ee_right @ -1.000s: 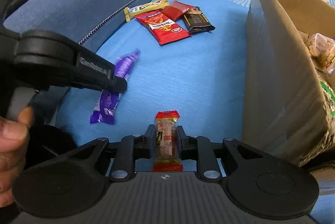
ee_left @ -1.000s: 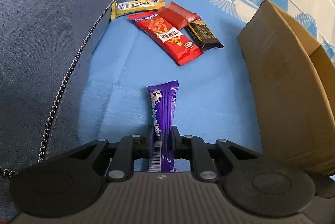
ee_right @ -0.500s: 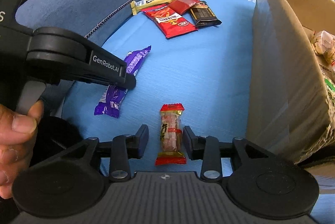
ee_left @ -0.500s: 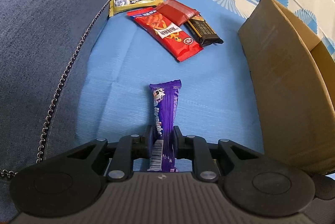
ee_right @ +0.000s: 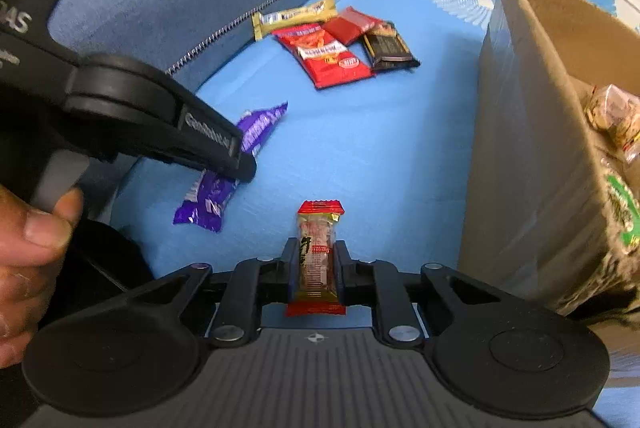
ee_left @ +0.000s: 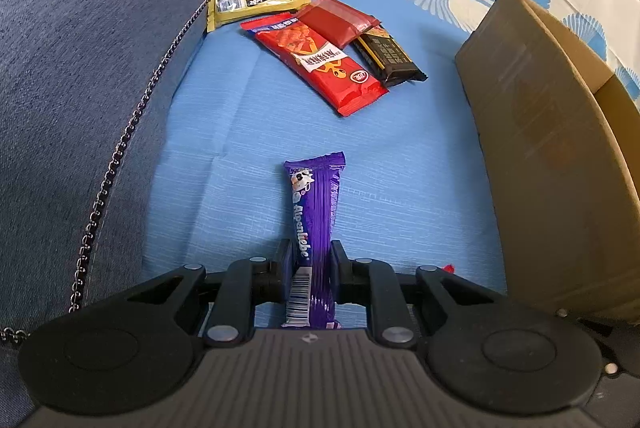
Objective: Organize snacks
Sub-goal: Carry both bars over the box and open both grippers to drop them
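Observation:
My left gripper (ee_left: 311, 260) is shut on a purple Alpenliebe bar (ee_left: 314, 224) and holds it over the blue sheet. The bar also shows in the right wrist view (ee_right: 228, 168), under the left gripper's body (ee_right: 160, 116). My right gripper (ee_right: 316, 260) is shut on a small red-ended clear snack pack (ee_right: 317, 256). Ahead lies a pile: a yellow bar (ee_left: 258, 4), a large red pack (ee_left: 320, 62), a dark red pack (ee_left: 338, 20) and a black bar (ee_left: 386, 58). A cardboard box (ee_left: 544, 140) stands at the right.
A blue denim cushion (ee_left: 88, 48) with a chain trim borders the left side. The box in the right wrist view (ee_right: 532, 132) holds several wrapped snacks (ee_right: 616, 132). The sheet (ee_left: 400, 156) has a fan pattern farther back. A hand (ee_right: 28, 240) grips the left gripper's handle.
My right gripper opened around the snack pack half a second ago and has shut on it again. Both grippers have edged forward toward the pile. The left stays shut on the purple bar.

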The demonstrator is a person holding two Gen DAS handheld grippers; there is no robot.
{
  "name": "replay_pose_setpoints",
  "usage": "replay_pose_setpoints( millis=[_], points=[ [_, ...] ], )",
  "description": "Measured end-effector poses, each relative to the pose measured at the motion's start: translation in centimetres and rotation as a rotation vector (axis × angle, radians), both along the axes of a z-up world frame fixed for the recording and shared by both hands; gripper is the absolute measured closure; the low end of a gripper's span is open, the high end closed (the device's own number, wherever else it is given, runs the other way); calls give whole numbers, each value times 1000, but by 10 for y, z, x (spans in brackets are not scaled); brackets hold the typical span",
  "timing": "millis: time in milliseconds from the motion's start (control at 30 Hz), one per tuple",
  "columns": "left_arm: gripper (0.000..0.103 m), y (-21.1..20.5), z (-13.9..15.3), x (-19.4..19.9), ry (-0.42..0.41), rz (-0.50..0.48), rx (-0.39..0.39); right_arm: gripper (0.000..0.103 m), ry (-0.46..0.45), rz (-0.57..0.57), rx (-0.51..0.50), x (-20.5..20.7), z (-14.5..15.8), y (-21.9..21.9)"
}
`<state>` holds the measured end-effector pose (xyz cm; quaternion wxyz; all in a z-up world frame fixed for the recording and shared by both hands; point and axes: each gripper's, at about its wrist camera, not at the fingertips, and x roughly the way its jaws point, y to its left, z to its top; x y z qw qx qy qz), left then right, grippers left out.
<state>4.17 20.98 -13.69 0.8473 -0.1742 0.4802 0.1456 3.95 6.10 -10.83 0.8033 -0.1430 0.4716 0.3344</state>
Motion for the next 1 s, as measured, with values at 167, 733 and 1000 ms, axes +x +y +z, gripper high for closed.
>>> replay_pose_setpoints(
  millis=[167, 733, 1000],
  points=[
    [87, 0, 2, -2, -15, 7, 11, 85, -48, 4, 47, -1, 13, -2],
    [87, -9, 30, -23, -239, -1, 45, 85, -190, 17, 187, -4, 51, -16],
    [87, -13, 37, -28, -288, -6, 55, 85, -237, -16, 265, -3, 70, -29]
  ],
)
